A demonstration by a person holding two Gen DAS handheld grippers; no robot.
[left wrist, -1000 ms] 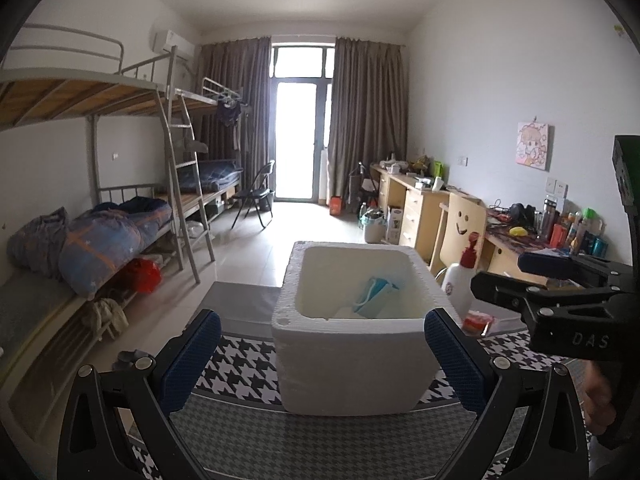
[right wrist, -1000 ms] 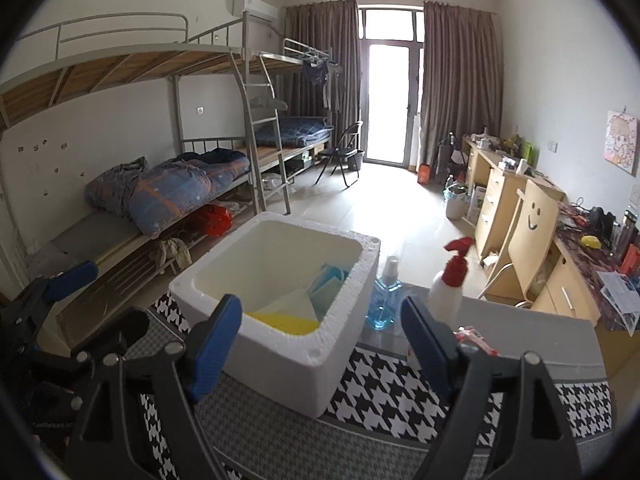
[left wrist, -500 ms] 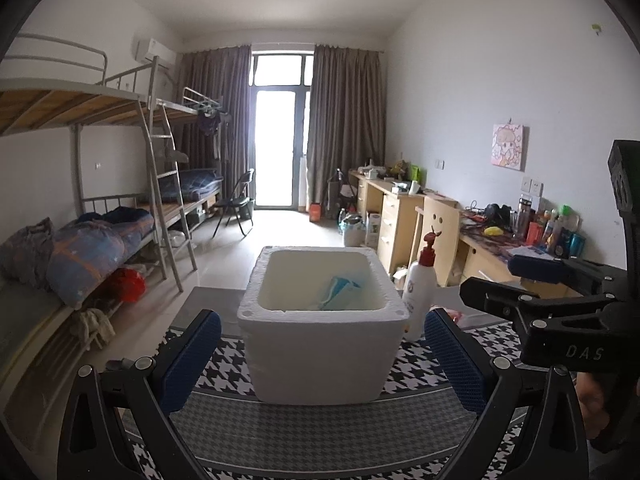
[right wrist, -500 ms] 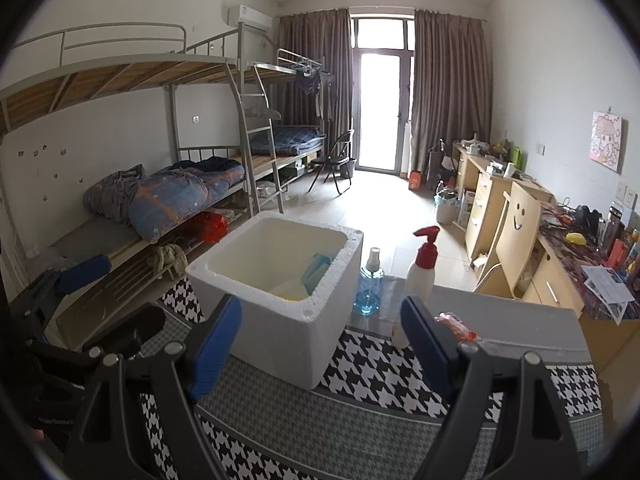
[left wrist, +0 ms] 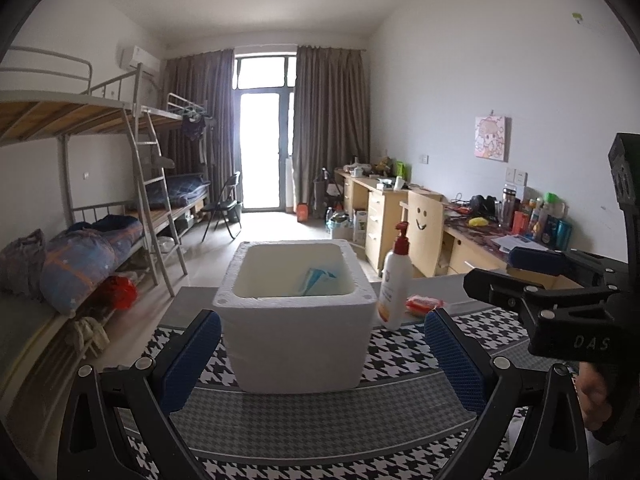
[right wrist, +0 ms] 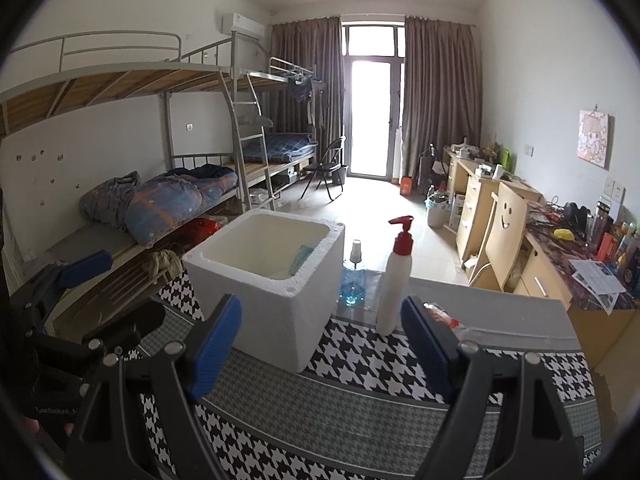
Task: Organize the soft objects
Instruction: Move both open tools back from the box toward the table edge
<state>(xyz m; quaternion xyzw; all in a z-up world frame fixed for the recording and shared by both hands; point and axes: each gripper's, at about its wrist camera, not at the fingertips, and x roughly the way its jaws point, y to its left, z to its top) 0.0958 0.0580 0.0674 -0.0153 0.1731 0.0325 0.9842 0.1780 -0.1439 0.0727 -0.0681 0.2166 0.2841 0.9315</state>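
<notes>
Claws, left (left wrist: 320, 354) and right (right wrist: 320, 346), wide apart, empty, before chunky white foam box (left wrist: 296, 320) with perhaps blue cloth (left wrist: 318, 280) inside.

Worktop (right wrist: 500, 312) grey, covered over the near part by a black-and-white houndstooth cloth (right wrist: 360, 396) with a finer-checked grey band across it. On the cloth: a white foam box (left wrist: 298, 340), open-topped, with blue-and-white soft items (left wrist: 316, 280) lying inside against its right wall. Just right of the box, upright at the cloth's far edge: a white pump bottle with a red head (right wrist: 396, 280). Behind it, between box and bottle, on the bare grey surface: a small clear spray bottle of blue liquid (right wrist: 354, 280). Right of the pump bottle, lying flat at the cloth's edge: a red-orange packet (left wrist: 424, 303); contents unreadable.
</notes>
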